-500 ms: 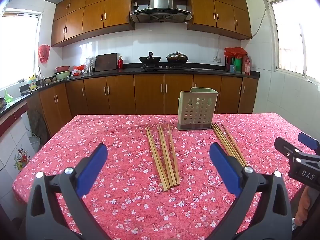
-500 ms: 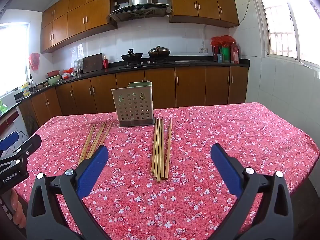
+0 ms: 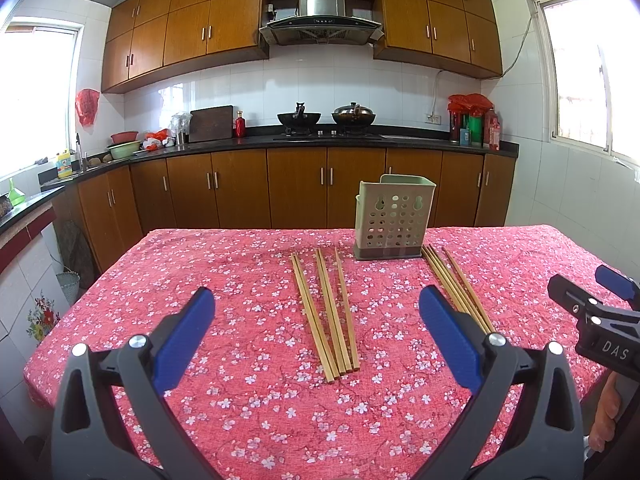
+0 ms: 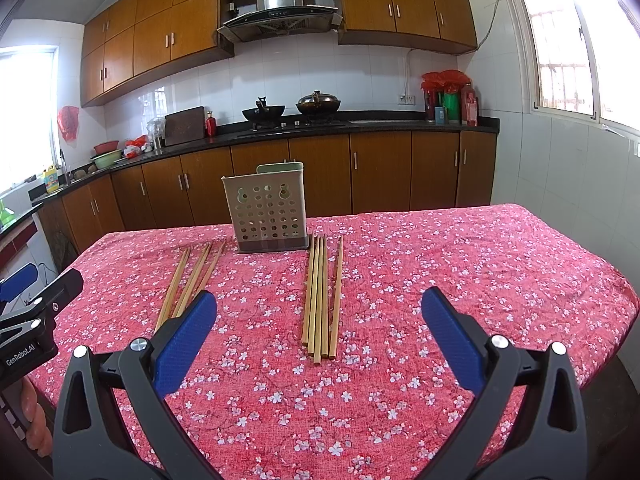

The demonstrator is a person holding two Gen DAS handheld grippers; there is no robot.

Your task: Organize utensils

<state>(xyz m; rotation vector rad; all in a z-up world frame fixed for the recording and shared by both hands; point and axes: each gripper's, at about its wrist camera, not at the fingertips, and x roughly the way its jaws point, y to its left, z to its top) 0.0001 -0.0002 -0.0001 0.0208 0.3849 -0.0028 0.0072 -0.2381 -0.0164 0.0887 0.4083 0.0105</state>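
Two groups of wooden chopsticks lie on the red floral tablecloth. The left group [image 3: 326,312] lies ahead of my left gripper [image 3: 316,308], which is open and empty above the table. The right group [image 4: 322,296] lies ahead of my right gripper [image 4: 318,312], also open and empty. A pale green perforated utensil holder [image 3: 394,220] stands upright at the far side of the table, between the two groups; it also shows in the right wrist view [image 4: 268,212]. The right group shows in the left wrist view [image 3: 460,286], and the left group in the right wrist view [image 4: 192,280].
The table's [image 3: 160,272] far edge faces wooden kitchen cabinets [image 3: 296,188]. The right gripper's body [image 3: 600,320] shows at the right edge of the left wrist view. The left gripper's body [image 4: 32,320] shows at the left edge of the right wrist view.
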